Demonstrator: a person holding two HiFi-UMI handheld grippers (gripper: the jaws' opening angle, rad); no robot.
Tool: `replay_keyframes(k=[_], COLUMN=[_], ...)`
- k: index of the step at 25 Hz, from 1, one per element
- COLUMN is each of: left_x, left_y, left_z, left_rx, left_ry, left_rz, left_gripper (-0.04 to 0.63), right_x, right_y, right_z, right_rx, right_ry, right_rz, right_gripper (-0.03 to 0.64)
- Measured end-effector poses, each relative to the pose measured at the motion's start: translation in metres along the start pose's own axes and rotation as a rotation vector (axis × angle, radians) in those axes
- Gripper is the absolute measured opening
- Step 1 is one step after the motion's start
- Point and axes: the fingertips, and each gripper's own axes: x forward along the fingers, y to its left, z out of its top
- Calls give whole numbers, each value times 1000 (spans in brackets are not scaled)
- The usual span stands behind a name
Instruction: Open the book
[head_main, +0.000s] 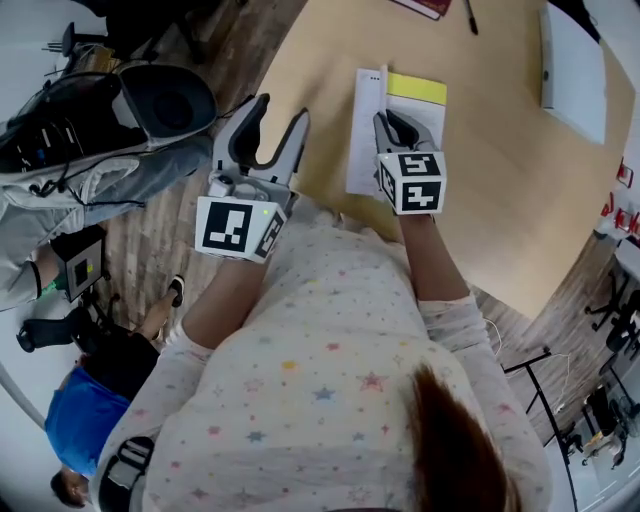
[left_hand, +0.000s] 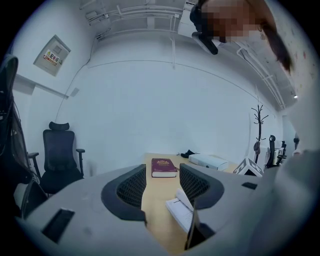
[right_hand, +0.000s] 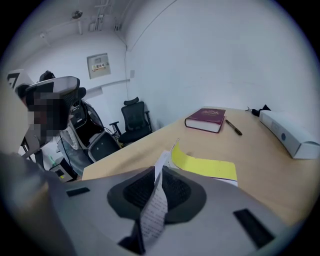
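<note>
Pale wooden table (head_main: 520, 180) carries the book (head_main: 416, 90) close to its near edge. The right gripper (head_main: 397, 125) has its jaws closed on a lifted white page (right_hand: 157, 200). The left gripper (head_main: 279, 115) is spread wide and empty at the table's edge, just beside the book. Bare tabletop lies between the book and a maroon book (right_hand: 206, 119).

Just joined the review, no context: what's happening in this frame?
A person at the wooden table is opening a thin booklet with two handheld grippers. The right gripper is shut on a white page, lifted off the yellow sheet beneath. The left gripper is open and empty, held to the left of the booklet and touching nothing. The booklet is partly open.
</note>
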Motion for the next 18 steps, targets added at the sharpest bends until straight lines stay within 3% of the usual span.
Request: replay_keyframes(k=[13, 18], left_x=[-4, 0], left_y=[-25, -41], left_z=[8, 12], left_rx=[18, 37], left_ry=[-21, -41], left_rz=[-19, -52], left_gripper=[200, 155], right_x=[-27, -39], right_y=[-17, -28], right_z=[10, 14], right_rx=[-16, -34], right_ry=[-60, -81], right_rz=[-17, -26], right_gripper=[46, 46])
